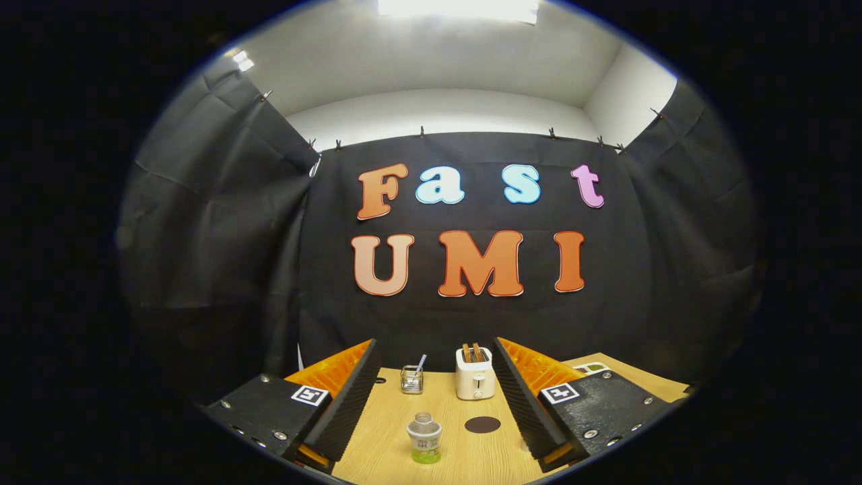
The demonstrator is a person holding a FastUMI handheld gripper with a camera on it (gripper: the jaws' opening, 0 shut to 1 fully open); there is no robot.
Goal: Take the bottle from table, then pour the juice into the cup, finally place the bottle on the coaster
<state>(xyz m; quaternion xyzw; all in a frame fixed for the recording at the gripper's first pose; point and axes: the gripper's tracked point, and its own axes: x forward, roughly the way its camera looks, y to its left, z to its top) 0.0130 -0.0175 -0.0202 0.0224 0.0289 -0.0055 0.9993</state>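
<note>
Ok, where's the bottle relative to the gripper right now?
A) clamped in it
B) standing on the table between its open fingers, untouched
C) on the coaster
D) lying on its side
B: the bottle stands upright on the table, the gripper open around it, the coaster beside it.

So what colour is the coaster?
Dark brown, nearly black: the coaster shows clearly in the gripper view.

Gripper (436,404) fingers wide apart, nothing held; bottle (424,438) upright btwn them on table (384,444); coaster (483,424) just beside; toaster (475,374), cup (411,379) beyond.
</note>
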